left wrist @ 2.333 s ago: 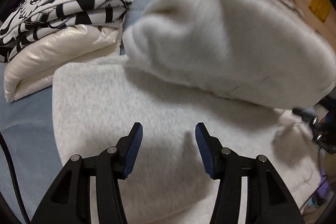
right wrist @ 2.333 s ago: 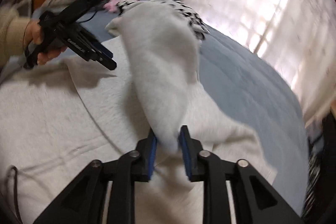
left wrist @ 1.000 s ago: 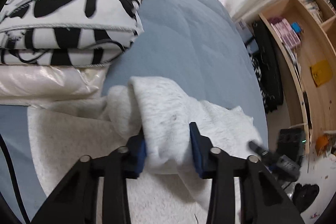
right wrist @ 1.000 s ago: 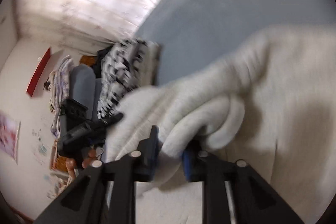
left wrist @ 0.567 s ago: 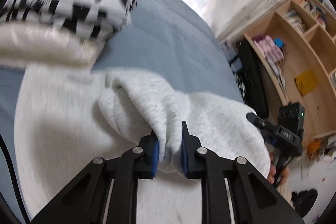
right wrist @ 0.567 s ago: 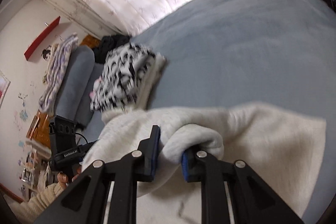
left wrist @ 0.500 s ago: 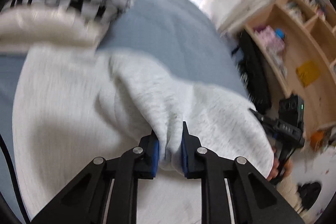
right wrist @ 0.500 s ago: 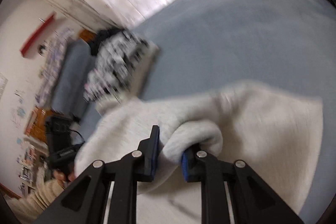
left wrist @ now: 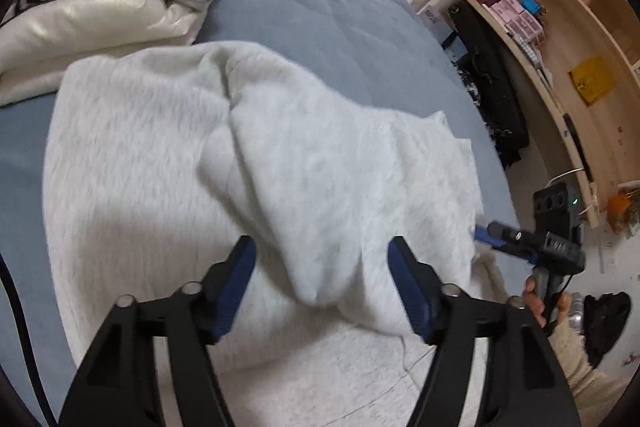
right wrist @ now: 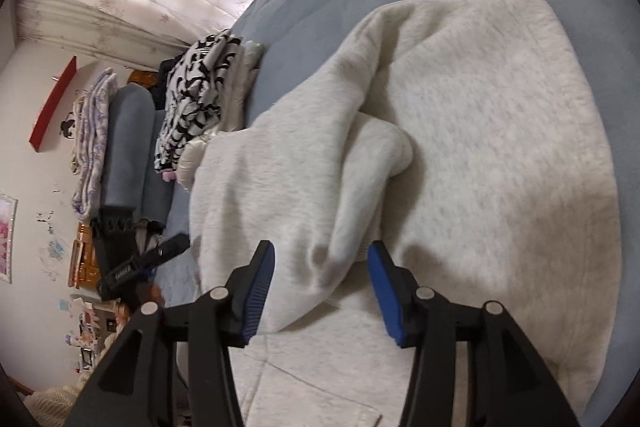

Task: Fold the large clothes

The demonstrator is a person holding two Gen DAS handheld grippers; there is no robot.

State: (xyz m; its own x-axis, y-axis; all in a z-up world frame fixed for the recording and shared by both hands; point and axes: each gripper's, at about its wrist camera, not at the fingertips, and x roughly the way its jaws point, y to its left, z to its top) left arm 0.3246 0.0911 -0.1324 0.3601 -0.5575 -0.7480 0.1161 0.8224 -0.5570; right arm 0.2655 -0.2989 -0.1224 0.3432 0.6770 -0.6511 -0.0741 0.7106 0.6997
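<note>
Both grippers just opening: left gripper [left wrist: 322,281] & right gripper [right wrist: 320,281] released, sweatshirt [left wrist: 280,163] fold loose betw. pads; risk: lumpy fold slumps ahead, or pads snag it.

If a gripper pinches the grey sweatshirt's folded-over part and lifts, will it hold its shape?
Probably not. The grey sweatshirt looks thick and soft, already slumping in rounded rolls, so it would likely droop. On the blue bedcover it seems apt to drag and bunch rather than slide.
</note>
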